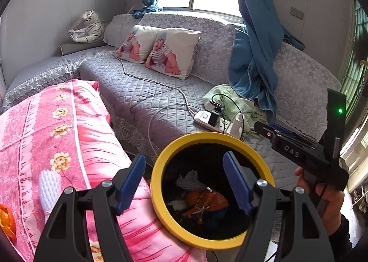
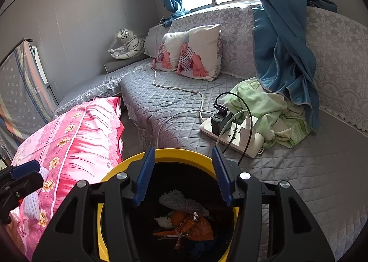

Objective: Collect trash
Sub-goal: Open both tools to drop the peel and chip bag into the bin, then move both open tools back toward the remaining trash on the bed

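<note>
Two hand-held grippers are hovering over a yellow-rimmed bin [image 1: 158,183] standing between a pink floral quilt [image 1: 69,137] and a grey quilted sofa [image 1: 147,101] in a sunlit room. The left gripper [image 1: 184,183] is standing with its blue fingers spread wide and nothing between them, its right-hand finger over the bin's mouth and its left-hand one over the quilt beside the rim. The right gripper [image 2: 181,177] is poised directly above the opening, jaws parted and likewise empty. Inside the bin, crumpled orange wrappers [image 2: 191,225] and a wad of white netting [image 2: 177,202] are lying in a heap.

The step in hand appears to be the drop itself: both tools are open over the bin with rubbish already at the bottom. More is waiting on the quilt, where a scrap of orange peel [image 1: 7,220] is showing at the left edge beside a white knitted piece [image 1: 49,189]. The next move likely calls for the left gripper to swing away from the bin, toward that peel, and close on it.

The bin is standing upright, its long axis vertical and its mouth facing straight up toward both cameras.
</note>
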